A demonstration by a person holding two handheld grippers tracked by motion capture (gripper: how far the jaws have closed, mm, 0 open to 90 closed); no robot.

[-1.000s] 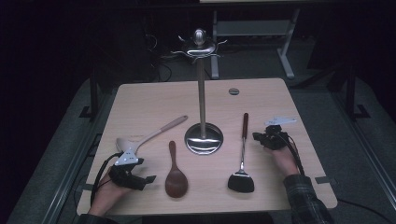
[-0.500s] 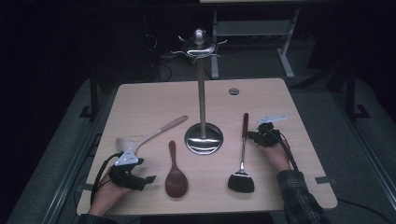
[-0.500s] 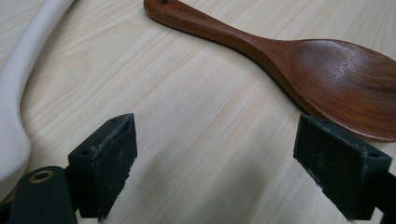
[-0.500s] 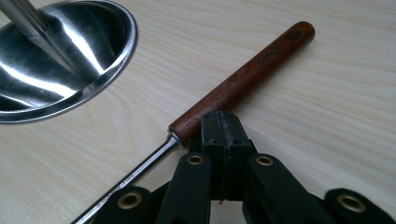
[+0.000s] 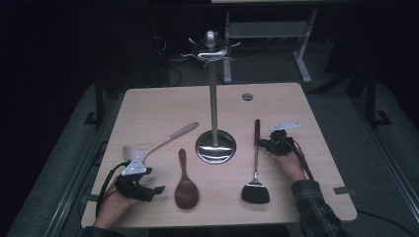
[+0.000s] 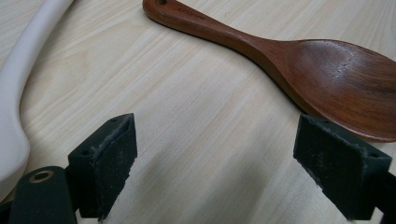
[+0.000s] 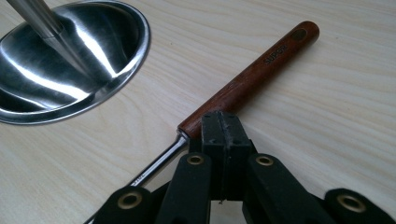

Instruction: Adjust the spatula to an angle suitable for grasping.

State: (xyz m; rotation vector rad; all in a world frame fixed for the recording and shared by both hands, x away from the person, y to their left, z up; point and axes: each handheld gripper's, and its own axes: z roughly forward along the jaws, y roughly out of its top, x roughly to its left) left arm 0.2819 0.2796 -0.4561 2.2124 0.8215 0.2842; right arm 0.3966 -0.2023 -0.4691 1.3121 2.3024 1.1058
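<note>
1. High view: a wooden table (image 5: pixel 163 103) carries a steel utensil stand (image 5: pixel 215 143) at its centre, with hooks at the top of the pole. Three utensils lie flat around the base: a white ladle (image 5: pixel 158 143), a brown wooden spoon (image 5: pixel 186 185) and a black spatula (image 5: pixel 255 168) with a wooden handle.
2. Right gripper (image 5: pixel 269 144) sits just beside the spatula's handle. In the right gripper view its jaws are pressed together with nothing between them, and the tips (image 7: pixel 222 133) rest at the point where the wooden handle (image 7: pixel 254 77) meets the metal shank. Whether they actually touch the handle is hard to say from this angle.
3. Left gripper (image 5: pixel 143 190) rests near the ladle's bowl, its jaws spread wide and empty over bare table in the left gripper view, the wooden spoon (image 6: pixel 299 56) lying beyond them.
4. Step in hand, as I judge it: approaching the spatula, not yet grasped.
5. Next move calls for opening the right jaws, straddling the handle, closing firmly, then lifting it toward a hook on the stand.
</note>
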